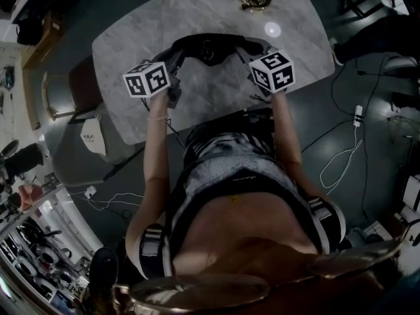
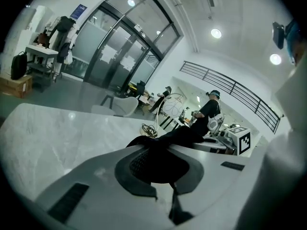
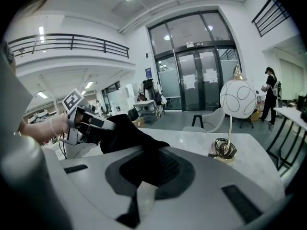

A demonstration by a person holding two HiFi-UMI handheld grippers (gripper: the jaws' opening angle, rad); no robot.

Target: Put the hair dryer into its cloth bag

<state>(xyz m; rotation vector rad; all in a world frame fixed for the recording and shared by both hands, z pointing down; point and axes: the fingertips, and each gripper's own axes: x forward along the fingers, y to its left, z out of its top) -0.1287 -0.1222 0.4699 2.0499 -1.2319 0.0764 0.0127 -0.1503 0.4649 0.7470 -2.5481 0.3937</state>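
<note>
As the left gripper [image 1: 176,58] and right gripper [image 1: 248,50] clamp shut on the bag [image 1: 209,44] at nine and three o'clock, its mouth seems held spread.

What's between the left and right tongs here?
The black cloth bag, gripped by left tongs and right tongs, spans the gap; seen in the head view.

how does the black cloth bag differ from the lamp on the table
The cloth bag is black and limp; the lamp has a white globe and stands upright. The left gripper and right gripper hold the bag, jaws shut; the lamp stands untouched on the table.
</note>
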